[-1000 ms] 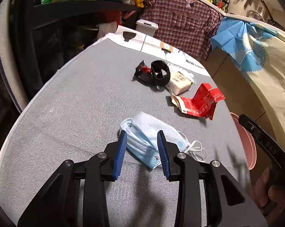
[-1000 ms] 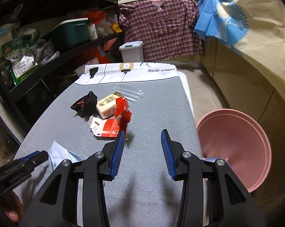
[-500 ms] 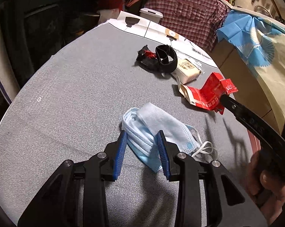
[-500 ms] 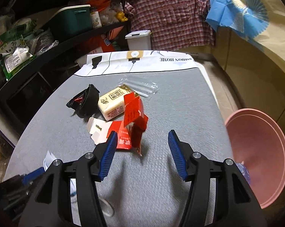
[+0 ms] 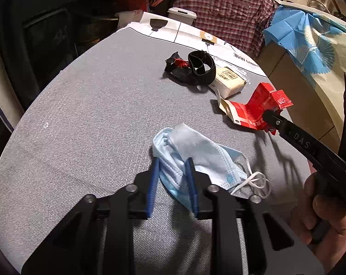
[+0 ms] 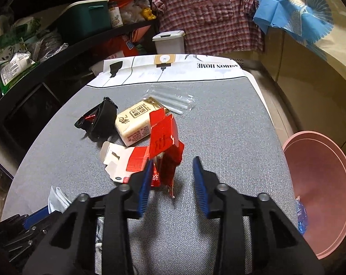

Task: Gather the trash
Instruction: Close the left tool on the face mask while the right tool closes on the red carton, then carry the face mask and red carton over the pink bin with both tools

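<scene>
Trash lies scattered on the grey table (image 5: 85,105), and both tools are down among it right now. Left gripper (image 5: 171,178) has its blue pads either side of the near fold of the face mask (image 5: 196,151), jaws narrowed around the bundle but whether they actually pinch it, I cannot tell. Right gripper (image 6: 171,183) is spread wide, its left pad just against the torn red carton (image 6: 159,151), nothing held.

That mask looks feather-light and floppy; I'd grab the thick pleated stack near the pads, not the ear loops (image 5: 253,183) trailing off to the right, which could snag. The carton is thin card, stiff-ish but crushable, standing up in a ragged peak; squeezing that upright flap seems the easy hold.

Further back sit a tissue pack (image 6: 134,123), a black strap bundle (image 6: 99,119) and a clear wrapper (image 6: 170,100), all close together, so reaching past could knock them. The pink bin (image 6: 319,183) waits just off the table's right edge, beside the right tool, with open cloth between. The two tools are near each other; crossing paths is the risk I'd watch.
</scene>
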The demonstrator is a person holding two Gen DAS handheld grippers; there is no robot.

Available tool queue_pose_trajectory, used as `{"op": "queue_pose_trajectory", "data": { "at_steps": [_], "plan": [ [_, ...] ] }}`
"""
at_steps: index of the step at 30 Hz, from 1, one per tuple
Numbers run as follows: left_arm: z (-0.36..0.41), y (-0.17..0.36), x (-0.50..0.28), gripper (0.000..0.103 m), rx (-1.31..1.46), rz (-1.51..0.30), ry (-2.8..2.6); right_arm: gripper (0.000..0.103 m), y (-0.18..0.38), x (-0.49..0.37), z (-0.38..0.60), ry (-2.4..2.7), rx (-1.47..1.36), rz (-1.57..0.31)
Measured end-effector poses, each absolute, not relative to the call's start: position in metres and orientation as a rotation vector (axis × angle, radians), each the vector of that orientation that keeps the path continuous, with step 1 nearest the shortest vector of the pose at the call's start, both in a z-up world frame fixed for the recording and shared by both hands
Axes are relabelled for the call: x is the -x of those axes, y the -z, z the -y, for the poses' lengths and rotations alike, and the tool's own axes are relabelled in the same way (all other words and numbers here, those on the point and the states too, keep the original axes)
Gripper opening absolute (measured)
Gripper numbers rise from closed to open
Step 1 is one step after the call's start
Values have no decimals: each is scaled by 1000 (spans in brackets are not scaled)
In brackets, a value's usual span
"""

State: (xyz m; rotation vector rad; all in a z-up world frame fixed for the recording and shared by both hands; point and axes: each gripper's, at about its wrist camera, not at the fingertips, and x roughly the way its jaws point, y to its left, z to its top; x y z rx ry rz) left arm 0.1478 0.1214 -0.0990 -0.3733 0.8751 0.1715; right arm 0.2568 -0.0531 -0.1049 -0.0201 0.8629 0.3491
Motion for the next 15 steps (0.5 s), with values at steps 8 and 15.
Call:
{"op": "queue_pose_trajectory", "data": {
  "at_steps": [8, 15],
  "plan": [
    [-125, 95, -144, 6, 359, -870, -195, 19, 100, -253, 55, -343, 32, -856],
    [-127, 84, -135, 5, 328, -833, -209, 19, 85, -236, 61, -330, 73, -833]
  ]
}}
